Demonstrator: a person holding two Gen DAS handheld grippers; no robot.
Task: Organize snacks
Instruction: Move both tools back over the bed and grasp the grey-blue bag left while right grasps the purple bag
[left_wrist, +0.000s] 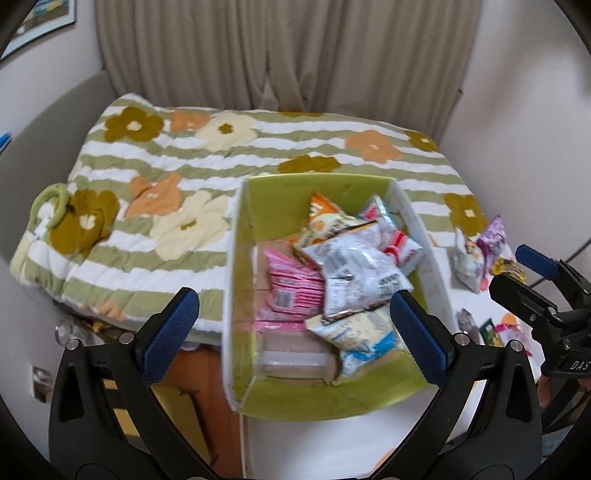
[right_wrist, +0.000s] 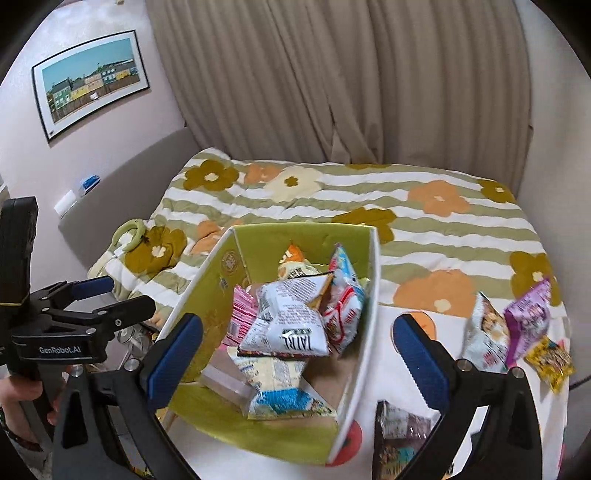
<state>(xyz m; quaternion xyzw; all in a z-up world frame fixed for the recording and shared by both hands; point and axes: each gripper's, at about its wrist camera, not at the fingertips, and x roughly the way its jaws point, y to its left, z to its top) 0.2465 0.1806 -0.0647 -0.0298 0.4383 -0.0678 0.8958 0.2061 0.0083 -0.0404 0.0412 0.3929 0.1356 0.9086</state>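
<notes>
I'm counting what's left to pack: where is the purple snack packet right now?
The purple snack packet lies outside the green cardboard box, on the table to its right in the right wrist view, between a white packet and a yellow packet.

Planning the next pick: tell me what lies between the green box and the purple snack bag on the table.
In the right wrist view, a white snack bag stands between the green box and the purple snack bag, touching the purple one; otherwise only patterned tablecloth.

Both wrist views look steeply down, close over the shared green box (left_wrist: 332, 402) (right_wrist: 273, 439) of snacks.
</notes>
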